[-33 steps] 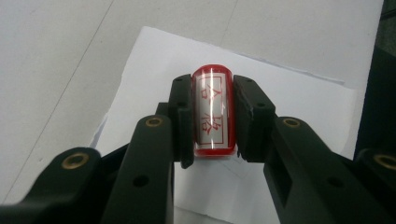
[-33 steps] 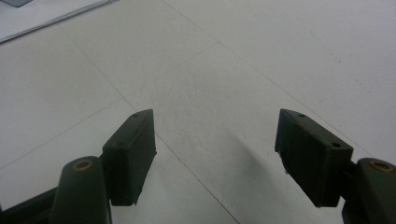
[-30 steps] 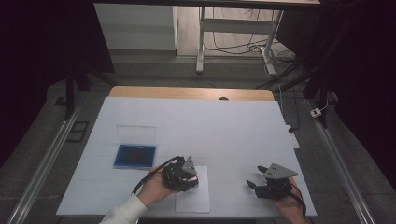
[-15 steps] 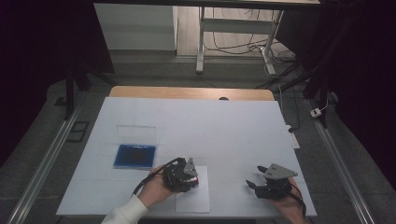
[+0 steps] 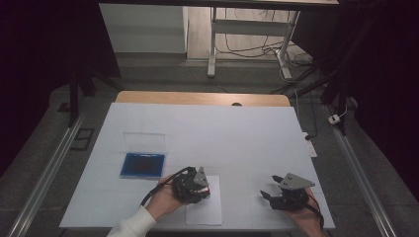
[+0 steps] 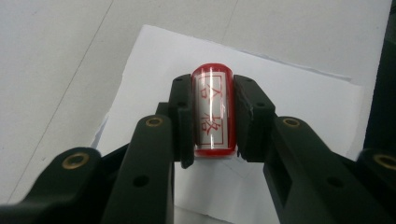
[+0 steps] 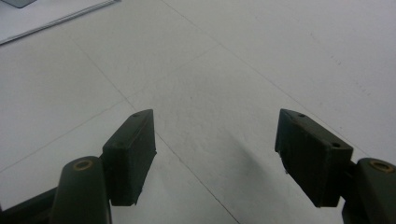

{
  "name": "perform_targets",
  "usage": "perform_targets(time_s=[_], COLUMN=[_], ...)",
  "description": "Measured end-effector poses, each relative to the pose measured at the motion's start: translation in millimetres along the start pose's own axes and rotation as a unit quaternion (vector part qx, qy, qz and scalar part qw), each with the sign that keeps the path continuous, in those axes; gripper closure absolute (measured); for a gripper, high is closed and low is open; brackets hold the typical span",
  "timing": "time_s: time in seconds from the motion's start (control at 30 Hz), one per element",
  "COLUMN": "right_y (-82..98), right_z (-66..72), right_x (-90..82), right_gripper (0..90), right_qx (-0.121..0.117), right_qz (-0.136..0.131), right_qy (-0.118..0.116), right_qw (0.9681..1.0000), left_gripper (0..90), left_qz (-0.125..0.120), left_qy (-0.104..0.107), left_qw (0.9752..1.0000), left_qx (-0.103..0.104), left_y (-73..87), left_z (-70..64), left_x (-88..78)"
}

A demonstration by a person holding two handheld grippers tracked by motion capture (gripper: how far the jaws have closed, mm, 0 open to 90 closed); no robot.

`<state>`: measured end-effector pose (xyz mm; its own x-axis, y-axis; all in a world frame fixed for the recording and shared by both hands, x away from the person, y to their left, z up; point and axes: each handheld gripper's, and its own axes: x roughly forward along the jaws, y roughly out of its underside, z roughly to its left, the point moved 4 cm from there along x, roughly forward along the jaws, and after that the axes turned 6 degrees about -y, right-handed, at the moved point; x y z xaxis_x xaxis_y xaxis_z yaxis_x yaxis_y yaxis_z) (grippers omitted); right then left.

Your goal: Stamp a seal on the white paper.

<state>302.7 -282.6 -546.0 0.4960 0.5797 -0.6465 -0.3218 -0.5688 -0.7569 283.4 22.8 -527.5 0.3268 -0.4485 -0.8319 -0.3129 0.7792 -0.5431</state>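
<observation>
Ink pad (image 5: 143,164), blue in an open clear case, lies toward the table's (image 5: 247,133) left edge, well apart from both of your grippers.

Your left gripper (image 5: 203,190) sits near the front edge, just left of the middle, over a small sheet of paper (image 5: 203,210) that reaches almost to that edge. Its jaws pinch a stamp (image 6: 213,112), a short cylinder with red ends and a pale body carrying red characters in a red frame. In the left gripper view the stamp stands lengthwise between the two pads, one pad pressed to each side, its far end reaching slightly past the jaw tips and its near end down between them. The paper (image 6: 289,93) lies under it; you cannot tell whether the stamp touches the sheet. From the high view the stamp is only a red speck at the gripper's nose, and your left hand (image 5: 163,200) covers the gripper's rear.

Your right gripper (image 5: 271,194) rests near the front right corner, jaws spread wide with nothing between them; in the right gripper view (image 7: 212,154) bare table shows in the gap. Your right hand (image 5: 306,222) is cut off by the bottom of the high view. Beyond the table's far edge the room is too dark to make out much.
</observation>
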Motion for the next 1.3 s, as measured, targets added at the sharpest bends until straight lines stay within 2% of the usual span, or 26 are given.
perform_targets(time_s=[0.13,0.2,0.33,0.53,0.77,1.0,1.3], right_y=[0.1,-0.1,0.2,0.3,-0.3,-0.3,0.1], right_z=[-0.6,-0.4,-1.2,-1.8,-1.0,-1.1,-1.5], right_x=[-0.3,-0.8,-2.3,-3.4,-3.3,-3.4,-2.9], right_gripper=[28.4,28.3,28.4,28.3,28.2,28.3,28.3], right_qx=[-0.002,-0.003,0.000,0.001,-0.001,-0.001,0.000], right_qz=[0.000,-0.001,-0.003,-0.007,-0.005,-0.007,-0.005], right_qy=[0.001,0.000,0.001,0.001,0.001,0.001,0.002], right_qw=[1.0000,1.0000,1.0000,1.0000,1.0000,1.0000,1.0000], left_gripper=[70.7,70.5,70.2,70.2,70.0,70.0,69.9], left_qz=[-0.005,-0.017,-0.019,-0.052,-0.070,-0.084,-0.097], left_qy=[0.001,0.002,0.001,-0.003,0.003,0.007,0.000], left_qw=[1.0000,0.9998,0.9998,0.9985,0.9975,0.9961,0.9945], left_qx=[-0.005,-0.006,-0.001,-0.013,-0.014,-0.026,-0.039], left_y=[0.2,0.1,-0.6,-7.3,-9.3,-8.3,-4.7], left_z=[0.1,0.9,0.3,1.5,0.9,5.9,15.6], left_x=[-0.7,-4.0,-5.7,-23.7,-32.4,-39.8,-50.7])
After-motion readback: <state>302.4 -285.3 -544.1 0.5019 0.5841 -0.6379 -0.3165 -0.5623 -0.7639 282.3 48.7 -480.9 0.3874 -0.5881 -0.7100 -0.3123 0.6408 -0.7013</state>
